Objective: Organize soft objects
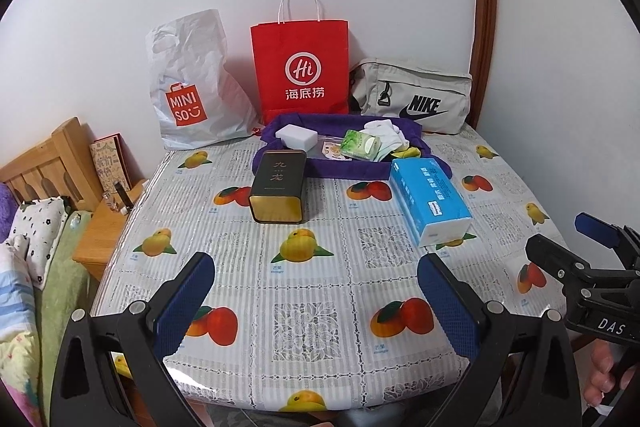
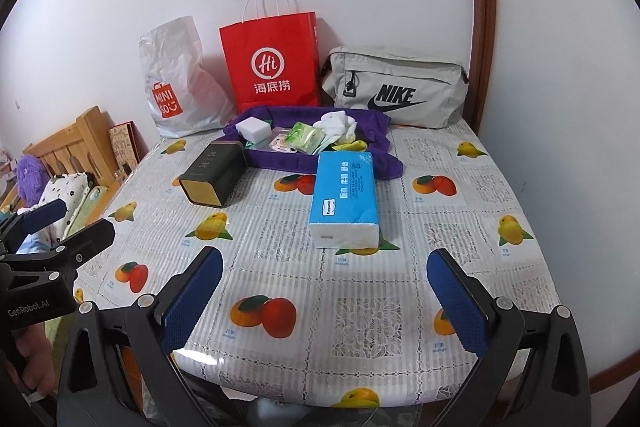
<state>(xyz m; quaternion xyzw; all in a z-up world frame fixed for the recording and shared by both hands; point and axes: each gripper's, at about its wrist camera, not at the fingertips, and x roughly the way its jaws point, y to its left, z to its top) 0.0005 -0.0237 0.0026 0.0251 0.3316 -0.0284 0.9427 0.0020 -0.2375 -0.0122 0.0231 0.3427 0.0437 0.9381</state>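
Observation:
A purple cloth (image 1: 352, 169) (image 2: 280, 161) lies spread at the back of the table, holding a white block (image 1: 297, 137) (image 2: 253, 128), a green tissue pack (image 1: 361, 145) (image 2: 306, 137), white socks (image 1: 386, 131) (image 2: 336, 123) and a yellow item (image 2: 352, 146). A blue tissue pack (image 1: 430, 203) (image 2: 346, 197) lies in front of the cloth, right of a dark tin (image 1: 278, 189) (image 2: 214, 175). My left gripper (image 1: 316, 269) and right gripper (image 2: 325, 263) both hover open over the near table edge, nothing between the fingers.
A white Miniso bag (image 1: 192, 87) (image 2: 176, 79), a red paper bag (image 1: 302, 65) (image 2: 272, 61) and a grey Nike pouch (image 1: 416, 95) (image 2: 396, 89) stand against the back wall. The fruit-print tablecloth (image 1: 312, 267) (image 2: 360, 267) covers the table. A bed and wooden nightstand (image 1: 102, 239) lie left.

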